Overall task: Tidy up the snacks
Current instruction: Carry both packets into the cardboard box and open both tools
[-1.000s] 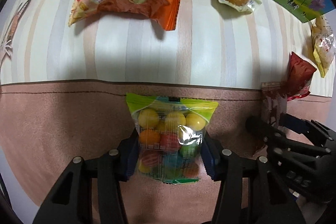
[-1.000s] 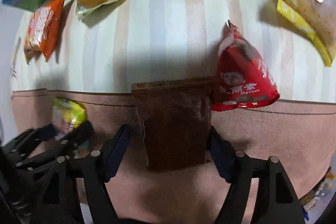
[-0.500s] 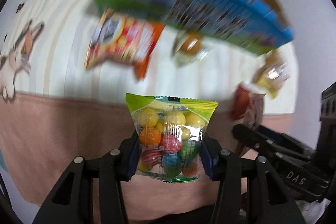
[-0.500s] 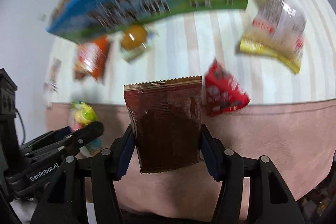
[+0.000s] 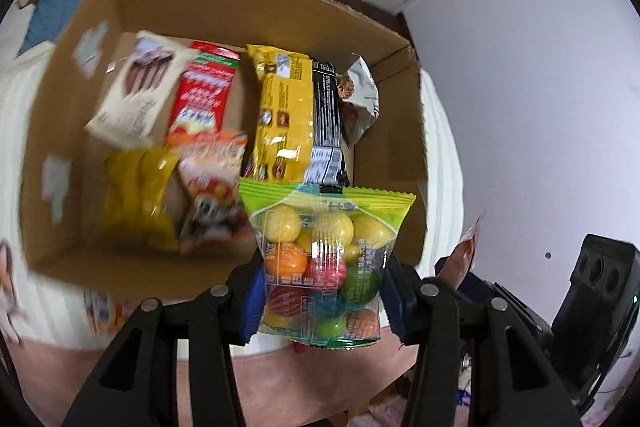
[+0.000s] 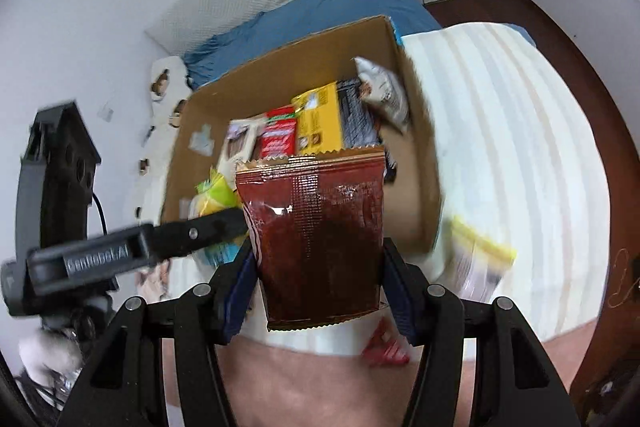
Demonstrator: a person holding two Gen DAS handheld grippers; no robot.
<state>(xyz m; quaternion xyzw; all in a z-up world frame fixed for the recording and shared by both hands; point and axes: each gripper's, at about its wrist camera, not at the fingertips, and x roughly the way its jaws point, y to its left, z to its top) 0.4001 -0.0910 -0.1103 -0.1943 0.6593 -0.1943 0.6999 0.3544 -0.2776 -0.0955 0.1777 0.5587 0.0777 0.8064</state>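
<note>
My left gripper (image 5: 322,297) is shut on a clear candy bag (image 5: 324,259) with a green top, full of coloured balls. It hangs over the near right edge of an open cardboard box (image 5: 72,39) that holds several snack packs. My right gripper (image 6: 318,287) is shut on a dark brown snack packet (image 6: 320,239), held in front of the same box (image 6: 312,67). In the right wrist view the left gripper (image 6: 216,227) and its candy bag (image 6: 214,193) reach over the box's left side.
The box sits on a striped cream bedcover (image 6: 520,155) with a pink band (image 6: 320,387) near me. A yellow-edged snack bag (image 6: 478,259) and a red packet (image 6: 386,347) lie on the cover by the box. White walls (image 5: 520,107) stand beside the bed.
Both grippers rose from the bedcover with their packets and swung up toward the box. The view went from the loose snacks on the cover to the open box's inside.
</note>
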